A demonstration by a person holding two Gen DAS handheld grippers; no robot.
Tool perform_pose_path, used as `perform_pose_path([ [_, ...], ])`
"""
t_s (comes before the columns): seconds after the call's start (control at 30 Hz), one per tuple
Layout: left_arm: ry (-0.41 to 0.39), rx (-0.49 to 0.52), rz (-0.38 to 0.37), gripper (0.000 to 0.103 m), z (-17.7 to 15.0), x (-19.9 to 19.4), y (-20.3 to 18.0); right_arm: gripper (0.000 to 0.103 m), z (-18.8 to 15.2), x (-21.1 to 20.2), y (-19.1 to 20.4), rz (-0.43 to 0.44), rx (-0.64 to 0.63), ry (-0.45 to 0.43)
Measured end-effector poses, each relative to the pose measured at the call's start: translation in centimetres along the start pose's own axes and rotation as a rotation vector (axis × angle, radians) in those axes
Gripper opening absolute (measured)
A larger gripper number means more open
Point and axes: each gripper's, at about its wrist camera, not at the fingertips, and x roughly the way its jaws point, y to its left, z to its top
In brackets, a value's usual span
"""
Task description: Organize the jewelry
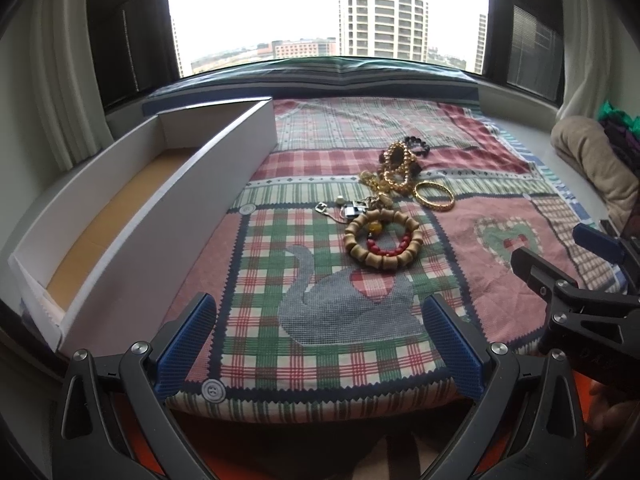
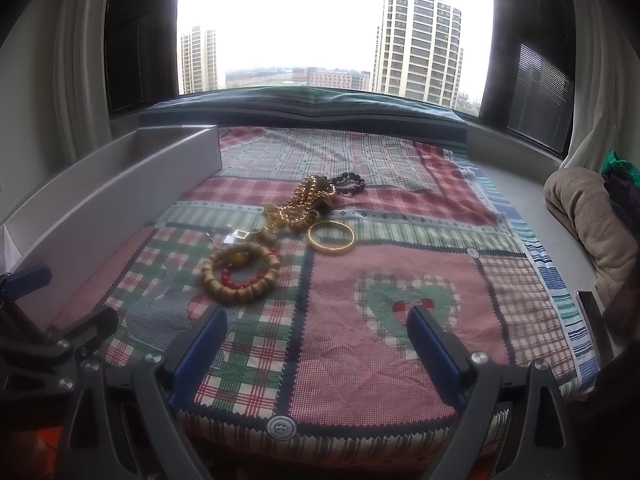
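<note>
Left gripper (image 1: pixel 320 336) released, jaws wide apart and empty, low over the near edge of the patchwork cloth (image 1: pixel 280 280); right gripper (image 2: pixel 316 354) likewise spread and holding nothing, beside it on the right. Jewelry lies in a loose cluster mid-cloth ahead of both: wooden bead bracelet (image 1: pixel 382 240) nearest with a red bead strand (image 1: pixel 394 246) inside its ring, gold bangle (image 1: pixel 434 196) just beyond to the right, then a heap of gold bead chains (image 1: pixel 396 172), a dark bead bracelet (image 1: pixel 418 147) farthest, and small silver pieces (image 1: pixel 346 210), possibly a clasp or charm, too small to tell. Long white box (image 1: pixel 160 208), open-topped with a tan floor, sits along the cloth's left edge, nothing visible in it.
</note>
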Motion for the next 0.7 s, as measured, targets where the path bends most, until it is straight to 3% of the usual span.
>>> perform_pose_path([
  [0.7, 0.035, -0.021, -0.010, 0.103, -0.55, 0.43, 0.16, 0.093, -0.37, 0.18, 0.16, 0.004, -0.004, 0.013],
])
